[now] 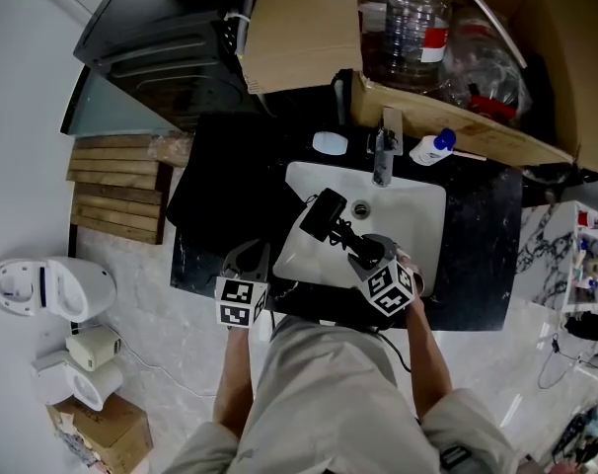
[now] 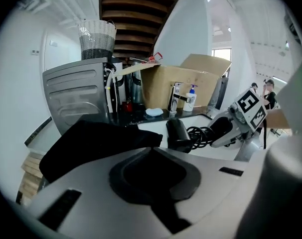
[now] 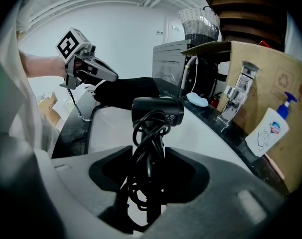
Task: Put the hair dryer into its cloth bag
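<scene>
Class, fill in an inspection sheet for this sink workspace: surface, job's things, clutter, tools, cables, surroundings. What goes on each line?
Surface: black countertop around a white sink.
Job's things: hair dryer held over the sink; cloth bag on the counter's left.
Clutter: soap bottle, blue soap, faucet, cardboard box holding plastic bottles.
Tools: left tool shut on the cloth bag; right tool shut on the hair dryer's handle.
Cables: cord wound around the dryer's handle.
Surroundings: wooden slats, grey appliance.

Recycling symbol (image 3: 285, 76) on cardboard box (image 3: 255, 56)

Blk hair dryer (image 3: 157, 111), blk cloth bag (image 2: 91, 143), wht sink (image 1: 417, 200), b/w-patterned marker cube (image 1: 241, 301).
</scene>
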